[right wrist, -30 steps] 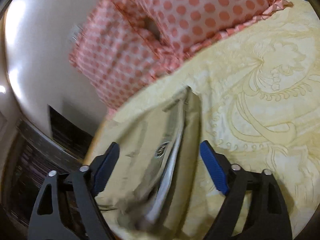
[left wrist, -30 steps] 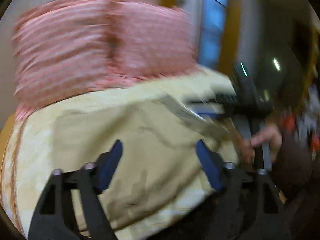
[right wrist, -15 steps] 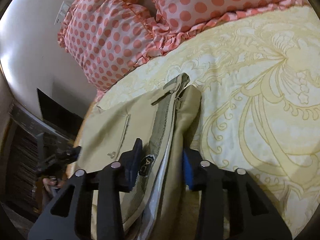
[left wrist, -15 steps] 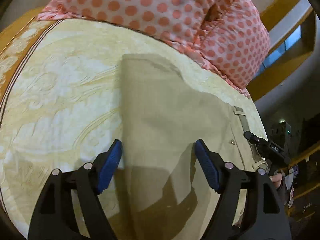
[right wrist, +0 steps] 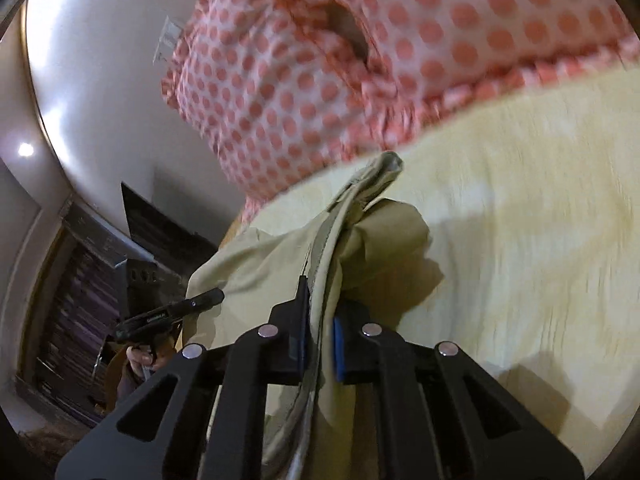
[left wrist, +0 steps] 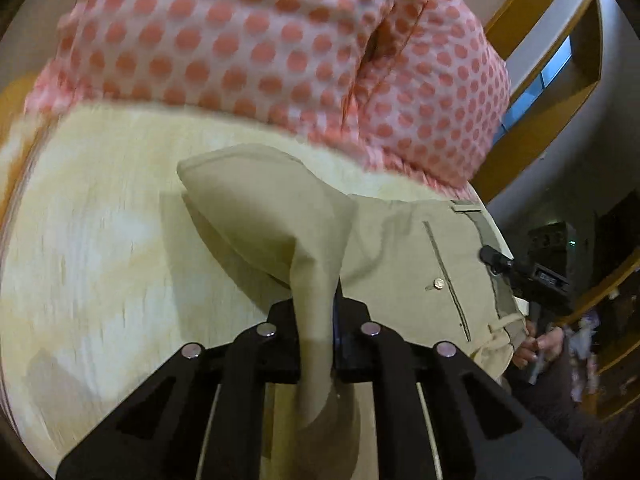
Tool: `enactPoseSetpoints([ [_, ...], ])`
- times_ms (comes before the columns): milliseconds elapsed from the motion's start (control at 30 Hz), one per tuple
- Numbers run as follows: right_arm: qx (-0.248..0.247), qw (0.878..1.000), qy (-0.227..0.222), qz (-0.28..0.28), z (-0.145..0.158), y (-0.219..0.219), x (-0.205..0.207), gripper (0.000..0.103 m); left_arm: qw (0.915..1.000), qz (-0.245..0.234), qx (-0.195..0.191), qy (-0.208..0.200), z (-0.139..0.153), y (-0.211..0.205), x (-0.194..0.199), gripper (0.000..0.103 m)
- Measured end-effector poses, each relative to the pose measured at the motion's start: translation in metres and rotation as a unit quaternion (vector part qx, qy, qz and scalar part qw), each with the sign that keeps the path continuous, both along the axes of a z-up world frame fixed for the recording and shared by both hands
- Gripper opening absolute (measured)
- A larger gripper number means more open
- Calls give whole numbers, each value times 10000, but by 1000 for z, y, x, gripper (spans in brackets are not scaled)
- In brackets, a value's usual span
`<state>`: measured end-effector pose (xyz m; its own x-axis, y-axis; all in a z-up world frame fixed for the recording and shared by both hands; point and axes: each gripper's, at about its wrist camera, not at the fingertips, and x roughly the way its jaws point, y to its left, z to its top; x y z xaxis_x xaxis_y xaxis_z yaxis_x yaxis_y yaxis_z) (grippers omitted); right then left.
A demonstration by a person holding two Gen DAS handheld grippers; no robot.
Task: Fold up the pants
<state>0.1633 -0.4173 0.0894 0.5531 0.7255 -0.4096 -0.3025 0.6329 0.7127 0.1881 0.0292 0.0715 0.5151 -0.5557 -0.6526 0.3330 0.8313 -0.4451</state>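
Khaki pants (left wrist: 400, 248) lie folded on a pale yellow bedspread (left wrist: 100, 248). My left gripper (left wrist: 318, 304) is shut on the leg end of the pants and lifts a fold of cloth off the bed. The back pocket with its button (left wrist: 439, 282) faces up. My right gripper (right wrist: 320, 316) is shut on the waistband of the pants (right wrist: 348, 216) and holds that end raised above the bedspread (right wrist: 520, 240). Each view shows the other gripper (left wrist: 520, 270) (right wrist: 168, 314) in a hand at the pants' far end.
Two pink pillows with red dots (left wrist: 280, 60) (right wrist: 360, 60) lie at the head of the bed just beyond the pants. A white wall (right wrist: 100, 80) and dark shelving (right wrist: 80, 300) stand past the bed's edge. A window with a wooden frame (left wrist: 552, 76) is at the right.
Both grippers have closed on the pants: the left on the leg end, the right on the waistband. Both ends now lift off the bedspread, and the views have swung toward the pillows.
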Motion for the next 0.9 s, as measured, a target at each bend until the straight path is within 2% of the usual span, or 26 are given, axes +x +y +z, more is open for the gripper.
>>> enactPoseSetpoints([
  [67, -117, 9995, -82, -276, 3, -5, 16, 10, 9995, 159, 182, -200, 3, -10, 21, 11],
  [133, -489, 9973, 20, -545, -4, -5, 30, 11, 9983, 364, 420, -149, -5, -18, 42, 21],
  [167, -930, 9933, 292, -628, -14, -2, 40, 15, 9945, 589, 864, 10, -15, -23, 55, 30],
  [200, -1312, 9871, 601, -698, -23, -1, 45, 25, 9884, 789, 1295, 126, -22, -26, 63, 37],
  [233, -1462, 9832, 783, -762, -28, -3, 46, 31, 9852, 896, 1450, 170, -26, -25, 66, 39],
  [300, -1326, 9844, 555, -1018, -18, -15, 29, 36, 9845, 1100, 1366, 54, -19, -16, 55, 38],
  [333, -1327, 9846, 354, -1084, -9, -17, 21, 38, 9834, 1205, 1345, -196, -7, -11, 40, 38],
  [367, -1191, 9877, 7, -1010, 4, -17, 9, 45, 9847, 1162, 1251, -335, -1, -9, 30, 40],
  [400, -1085, 9899, -173, -897, 11, -14, 2, 54, 9880, 1042, 1039, -474, 8, -9, 17, 44],
  [433, -993, 9924, -304, -666, 17, -6, -5, 57, 9920, 825, 796, -534, 13, -13, 7, 49],
  [467, -980, 9937, -285, -463, 18, 2, -6, 67, 9951, 588, 618, -493, 14, -18, 1, 58],
  [500, -1006, 9942, -186, -334, 16, 10, -3, 76, 9966, 442, 577, -397, 12, -25, 1, 64],
  [533, -1101, 9937, 18, -233, 10, 17, 1, 79, 9974, 289, 625, -199, 5, -35, 4, 64],
  [567, -1379, 9891, 457, -227, -5, 26, 10, 81, 9966, 203, 800, 67, -7, -46, 10, 64],
  [600, -1477, 9863, 689, -240, -17, 28, 16, 81, 9934, 224, 1062, 372, -25, -54, 20, 61],
  [633, -1454, 9876, 466, -358, -14, 28, 14, 82, 9927, 283, 1158, 192, -29, -57, 21, 62],
  [667, -1615, 9842, 623, -369, -12, 29, 13, 81, 9887, 398, 1442, 55, -29, -61, 17, 63],
  [700, -1764, 9805, 663, -550, -7, 29, 6, 81, 9835, 465, 1747, 117, -30, -65, 15, 62],
  [733, -1916, 9769, 613, -726, -1, 30, -5, 81, 9820, 495, 1818, 99, -26, -66, 5, 63],
  [767, -2070, 9745, 377, -781, 8, 34, -24, 82, 9826, 505, 1788, -7, -21, -65, -8, 69],
  [800, -2130, 9740, 176, -752, 13, 38, -41, 86, 9823, 551, 1785, -166, -15, -63, -25, 83],
  [867, -2293, 9701, -178, -779, 18, 49, -82, 94, 9775, 824, 1884, -477, -6, -55, -62, 99],
  [900, -2376, 9680, -317, -747, 17, 56, -101, 96, 9753, 917, 1924, -576, -5, -51, -78, 99],
])
